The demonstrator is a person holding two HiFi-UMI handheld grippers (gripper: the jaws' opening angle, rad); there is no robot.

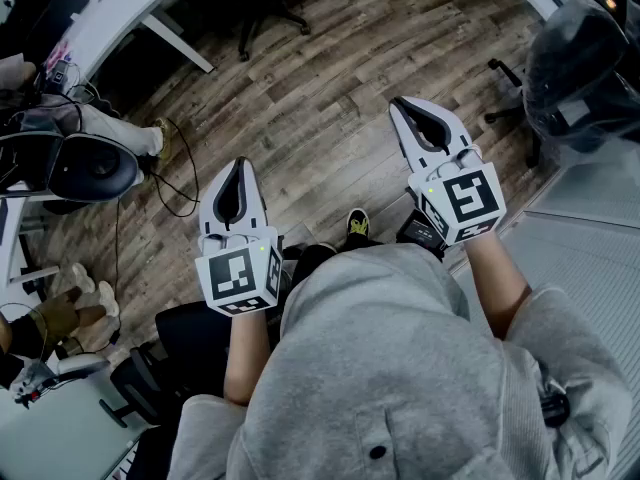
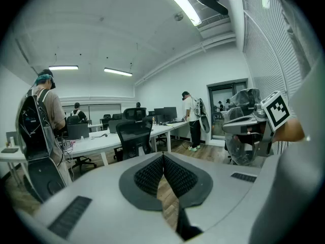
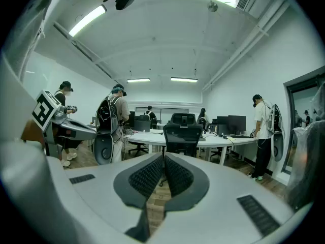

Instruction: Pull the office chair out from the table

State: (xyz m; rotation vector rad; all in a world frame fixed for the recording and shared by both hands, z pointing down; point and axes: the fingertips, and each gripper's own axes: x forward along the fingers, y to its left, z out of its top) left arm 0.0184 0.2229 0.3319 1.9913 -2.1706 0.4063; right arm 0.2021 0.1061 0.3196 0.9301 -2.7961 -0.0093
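A black mesh office chair [image 3: 183,128] stands pushed in at a long white table [image 3: 228,142], some way ahead of me across the wood floor. The left gripper view has the same chair [image 2: 133,136] at the table [image 2: 96,142]. In the head view I hold both grippers side by side in front of me over the floor. My left gripper [image 1: 240,161] is shut with nothing between its pads [image 2: 152,174]. The right gripper [image 1: 397,101] is also shut and empty, its tips [image 3: 163,155] pointing toward the chair. Neither gripper touches the chair.
A person with a backpack [image 3: 114,121] stands left of the table, and another person [image 3: 261,131] stands at the right. A plastic-wrapped chair [image 1: 580,58] sits close on my right. Cables [image 1: 170,183] and a black-and-white device [image 1: 90,168] lie to my left.
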